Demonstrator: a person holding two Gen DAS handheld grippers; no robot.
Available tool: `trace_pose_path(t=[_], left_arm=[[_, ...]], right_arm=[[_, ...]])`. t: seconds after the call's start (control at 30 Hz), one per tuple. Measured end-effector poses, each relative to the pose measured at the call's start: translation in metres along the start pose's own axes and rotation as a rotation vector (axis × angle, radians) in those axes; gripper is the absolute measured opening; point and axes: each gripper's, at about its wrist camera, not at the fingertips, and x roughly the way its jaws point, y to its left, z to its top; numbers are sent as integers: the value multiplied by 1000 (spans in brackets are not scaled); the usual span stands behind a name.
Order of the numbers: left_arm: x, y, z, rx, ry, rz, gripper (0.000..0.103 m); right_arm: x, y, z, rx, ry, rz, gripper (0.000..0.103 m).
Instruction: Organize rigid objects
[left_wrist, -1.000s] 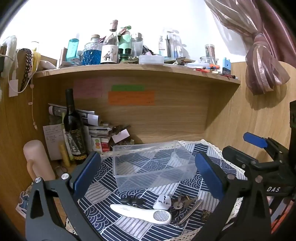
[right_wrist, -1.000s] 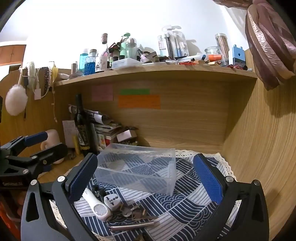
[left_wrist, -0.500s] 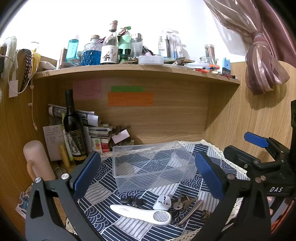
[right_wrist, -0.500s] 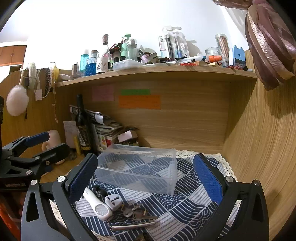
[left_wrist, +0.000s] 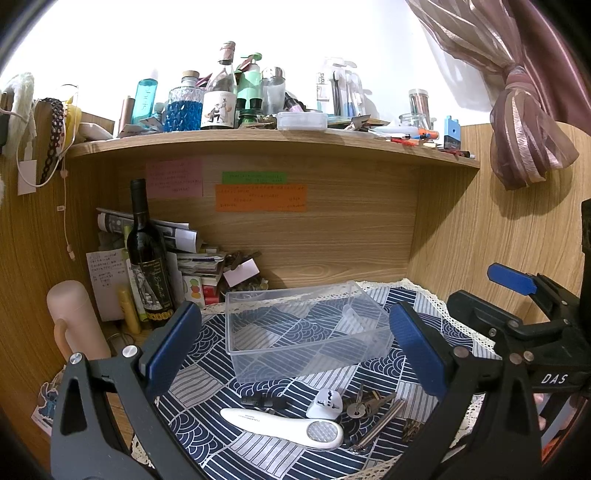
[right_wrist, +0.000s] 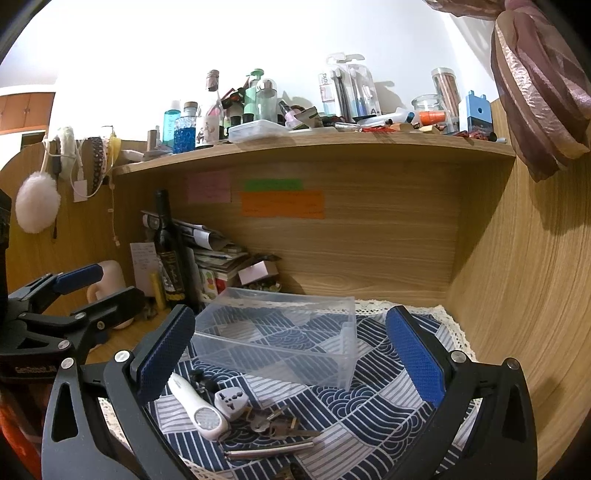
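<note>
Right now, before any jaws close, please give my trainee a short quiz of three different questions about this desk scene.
1. True or false: the clear plastic rectangular box already holds an object.
2. Which thing lies nearest the white plastic travel adapter? A) the dark glass wine bottle B) the bunch of metal keys C) the pink cylindrical flask
3. Fill in: the white oval-headed handheld device lies on the blue and white patterned ____.

Key: 1 false; 2 B; 3 cloth.
</note>
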Motion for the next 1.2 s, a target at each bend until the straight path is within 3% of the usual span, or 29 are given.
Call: trace_pose_path(t=[1.2], left_arm=[[0, 0, 1, 1, 1, -10, 103]], right_arm=[[-2, 2, -2, 2, -5, 6, 103]])
